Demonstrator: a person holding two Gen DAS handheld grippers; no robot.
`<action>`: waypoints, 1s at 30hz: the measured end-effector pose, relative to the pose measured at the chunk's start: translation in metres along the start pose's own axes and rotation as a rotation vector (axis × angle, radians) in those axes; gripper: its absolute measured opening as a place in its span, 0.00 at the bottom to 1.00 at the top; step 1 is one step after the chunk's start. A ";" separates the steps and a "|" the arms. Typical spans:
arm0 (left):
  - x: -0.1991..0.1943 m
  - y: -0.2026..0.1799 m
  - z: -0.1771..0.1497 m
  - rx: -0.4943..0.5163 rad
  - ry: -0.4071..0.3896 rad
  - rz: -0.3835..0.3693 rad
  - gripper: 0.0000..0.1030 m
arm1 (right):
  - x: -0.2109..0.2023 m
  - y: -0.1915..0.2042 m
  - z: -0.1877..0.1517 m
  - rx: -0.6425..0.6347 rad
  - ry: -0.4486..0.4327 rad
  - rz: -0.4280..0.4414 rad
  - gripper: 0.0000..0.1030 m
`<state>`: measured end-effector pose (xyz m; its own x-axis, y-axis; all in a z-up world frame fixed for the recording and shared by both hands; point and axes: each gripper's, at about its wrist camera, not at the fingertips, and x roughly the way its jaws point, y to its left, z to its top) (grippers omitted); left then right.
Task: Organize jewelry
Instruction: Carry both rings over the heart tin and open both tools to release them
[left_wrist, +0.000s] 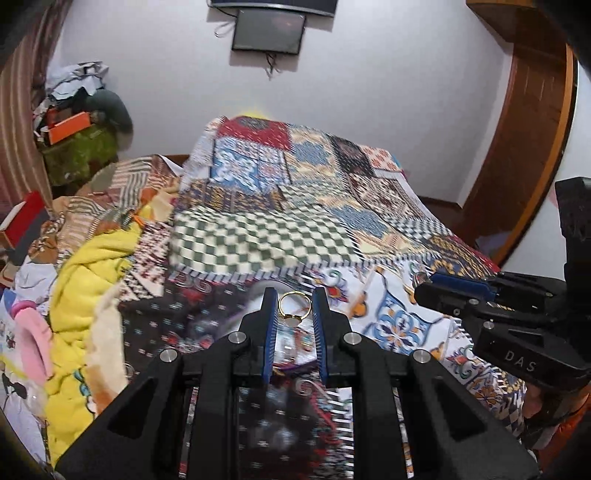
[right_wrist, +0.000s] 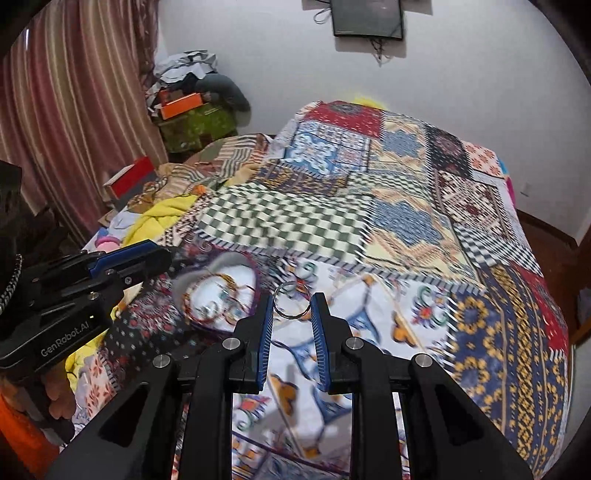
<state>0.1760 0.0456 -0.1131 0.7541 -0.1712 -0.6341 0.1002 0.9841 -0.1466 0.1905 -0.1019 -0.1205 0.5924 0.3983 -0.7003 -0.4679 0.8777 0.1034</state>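
Left tool: the left tool (left_wrist: 294, 308) grips a gold ring (left_wrist: 294, 306) between its blue pads (left_wrist: 271, 325), the band pinched from both sides and lifted clear of the bed.
Right tool: the right tool (right_wrist: 291, 310) grips a silver ring (right_wrist: 291, 300) the same way, its blue pads (right_wrist: 266, 325) pressing the two sides of the band; the ring sits at the very tips.
Where the jewelry is: one ring in each tool; more pieces lie in a heart-shaped box (right_wrist: 218, 291) on the patchwork bedspread (right_wrist: 369, 229), near the right tool and to its left. The box is blurred, so its contents cannot be told apart beyond bangles and small rings.
Gold ring, handling: light, stiff and smooth; it seems to carry a pale flat face at its lower edge. The hold across the band looks sound, but a round metal band can roll or pop out if the pads slacken.
Silver ring, handling: thin, light and slippery, held only by the tips, so it is likely the easier one to lose.
Risk: a dropped ring would be hard to spot on the busy bedspread pattern.
Box, handling: probably light and liable to shift on the soft bed when a ring is set in.
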 end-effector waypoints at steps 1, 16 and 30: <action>-0.001 0.006 0.001 -0.006 -0.007 0.007 0.17 | 0.003 0.005 0.003 -0.005 -0.001 0.005 0.18; 0.022 0.043 -0.003 -0.067 0.019 0.017 0.17 | 0.054 0.040 0.013 -0.097 0.054 0.045 0.18; 0.053 0.043 -0.012 -0.065 0.086 -0.013 0.17 | 0.082 0.048 0.003 -0.150 0.141 0.095 0.19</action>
<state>0.2128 0.0784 -0.1618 0.6942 -0.1897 -0.6944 0.0652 0.9773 -0.2018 0.2183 -0.0258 -0.1711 0.4486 0.4273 -0.7850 -0.6160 0.7842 0.0748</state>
